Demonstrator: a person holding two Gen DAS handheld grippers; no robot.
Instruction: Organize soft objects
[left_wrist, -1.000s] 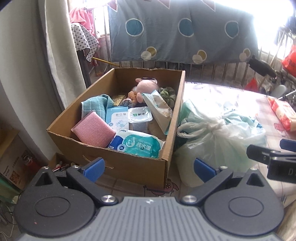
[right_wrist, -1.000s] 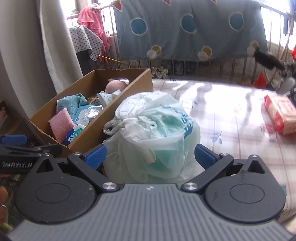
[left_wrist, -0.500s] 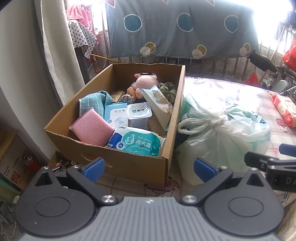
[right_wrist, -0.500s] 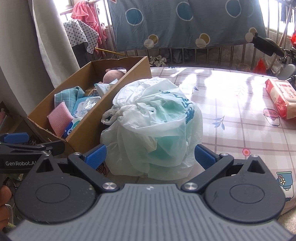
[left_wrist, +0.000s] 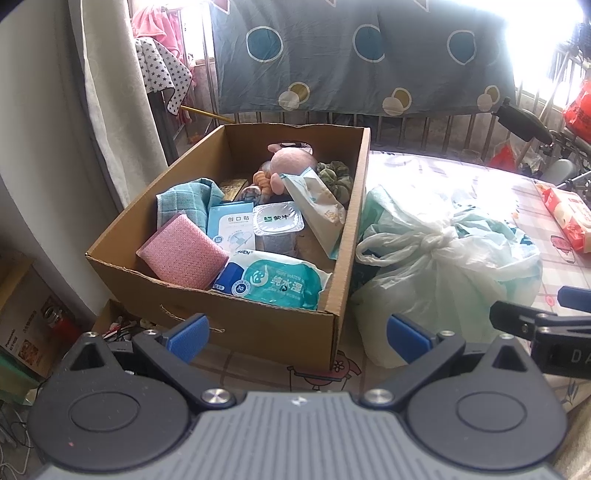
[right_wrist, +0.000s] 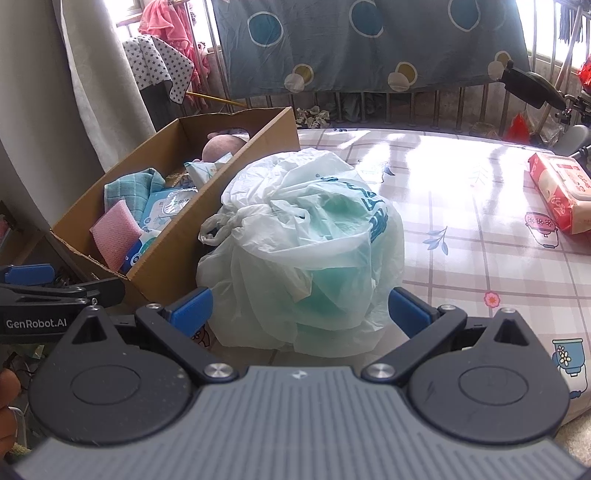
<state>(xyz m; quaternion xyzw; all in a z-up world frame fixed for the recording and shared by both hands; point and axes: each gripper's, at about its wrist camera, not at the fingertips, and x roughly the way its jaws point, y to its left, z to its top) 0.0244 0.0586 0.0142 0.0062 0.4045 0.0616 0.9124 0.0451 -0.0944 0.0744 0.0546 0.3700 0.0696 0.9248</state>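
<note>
Over the last second both tools have drawn back and risen a little from the brown cardboard box (left_wrist: 236, 317): in the left wrist view the box now sits smaller and further up the picture, with more of its near wall and the patterned cloth under it showing. In the right wrist view the knotted white and pale green plastic bag (right_wrist: 306, 258) likewise shows more whole, with more bare counter (right_wrist: 461, 236) to the right of it. Nothing in the box has shifted. I judge this to be a pull-back to survey the scene, with no object chosen yet.

The left tool (left_wrist: 297, 334) stands wide open with nothing between its blue pads; the right tool (right_wrist: 298, 309) is equally wide open and empty, the bag lying beyond it, just right of the box and touching its right wall.

Inside the box, a pink perforated sponge pad (left_wrist: 183, 256) leans at the near left, a teal checked cloth (left_wrist: 184, 201) behind it, a pink plush toy (left_wrist: 291, 162) at the far end, with a dark green scrunchie (left_wrist: 334, 177) at the toy's right.

Readable writing: the teal wet-wipes pack (left_wrist: 277, 282) at the near right of the box carries "30" and Chinese characters; the pale blue plaster box (left_wrist: 231, 229) behind it reads 创口贴; the foil-lidded yoghurt cup (left_wrist: 279, 223) beside that shows 蒙牛. The left tool's side in the right wrist view reads "GenRobot.AI". Well right of the box lies a red and white tissue pack (right_wrist: 554, 192), print too small to read.
</note>
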